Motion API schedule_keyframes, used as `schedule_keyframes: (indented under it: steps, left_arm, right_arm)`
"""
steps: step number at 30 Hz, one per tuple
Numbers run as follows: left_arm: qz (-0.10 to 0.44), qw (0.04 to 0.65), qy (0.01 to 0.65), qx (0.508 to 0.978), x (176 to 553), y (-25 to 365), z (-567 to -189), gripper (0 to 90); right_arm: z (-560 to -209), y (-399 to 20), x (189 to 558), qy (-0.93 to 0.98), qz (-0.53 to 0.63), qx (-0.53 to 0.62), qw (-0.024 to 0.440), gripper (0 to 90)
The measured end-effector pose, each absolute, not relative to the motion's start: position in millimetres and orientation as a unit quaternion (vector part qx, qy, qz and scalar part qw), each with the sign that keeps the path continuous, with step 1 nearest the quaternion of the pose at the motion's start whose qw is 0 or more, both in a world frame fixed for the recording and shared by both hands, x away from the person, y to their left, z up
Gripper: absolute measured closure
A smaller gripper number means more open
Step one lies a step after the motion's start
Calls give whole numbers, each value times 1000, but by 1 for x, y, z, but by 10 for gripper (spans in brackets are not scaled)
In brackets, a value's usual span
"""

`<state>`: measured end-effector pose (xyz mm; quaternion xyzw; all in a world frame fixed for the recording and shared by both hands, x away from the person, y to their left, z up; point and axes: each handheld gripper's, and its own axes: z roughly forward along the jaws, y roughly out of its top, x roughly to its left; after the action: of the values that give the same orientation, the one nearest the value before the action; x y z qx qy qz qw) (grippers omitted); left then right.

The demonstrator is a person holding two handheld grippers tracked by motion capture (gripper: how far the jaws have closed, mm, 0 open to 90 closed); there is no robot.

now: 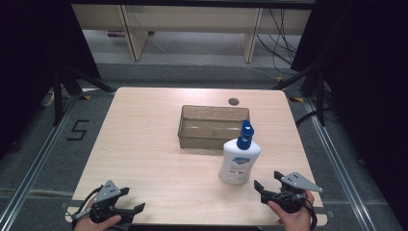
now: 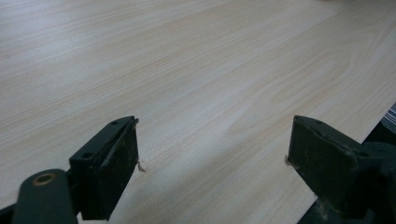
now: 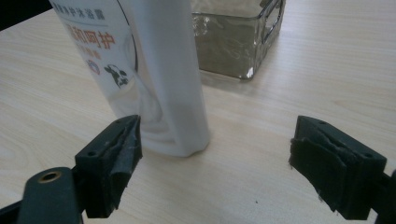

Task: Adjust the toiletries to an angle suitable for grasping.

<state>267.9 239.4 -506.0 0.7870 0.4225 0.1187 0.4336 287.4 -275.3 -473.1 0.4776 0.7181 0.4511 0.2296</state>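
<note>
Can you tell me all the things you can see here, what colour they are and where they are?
bottle: one, white with a blue pump top, upright on the table, near the right gripper
bin: one, clear brownish, empty, mid-table just behind the bottle
table: one, light wood, under everything
hole cap: one, dark, at the table's far edge
left gripper: one, black, fingers open, near left corner of the table
right gripper: one, black, fingers open, nothing held, pointing at the bottle
hands: two, at the near edge, one holding each gripper
</note>
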Motion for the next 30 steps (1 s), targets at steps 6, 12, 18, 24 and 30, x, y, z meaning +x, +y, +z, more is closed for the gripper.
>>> schedule_keyframes:
  steps: [6,12,18,24,30]
  left_arm:
    - [119,434,422,787,268,239,-506,155]
    - [120,436,420,787,268,239,-507,156]
    - [118,435,421,787,268,240,-508,155]
    - [120,433,425,786,268,240,-507,156]
    - [120,432,425,786,269,240,-507,155]
  right_arm:
    - [-469,-271,285,710,463,486,212,179]
    - [-460,-272,285,722,468,457,225,235]
    - [-452,-269,283,719,477,451,227,214]
    - [-449,-267,283,715,483,448,232,205]
    - [-443,-264,281,708,488,461,218,198]
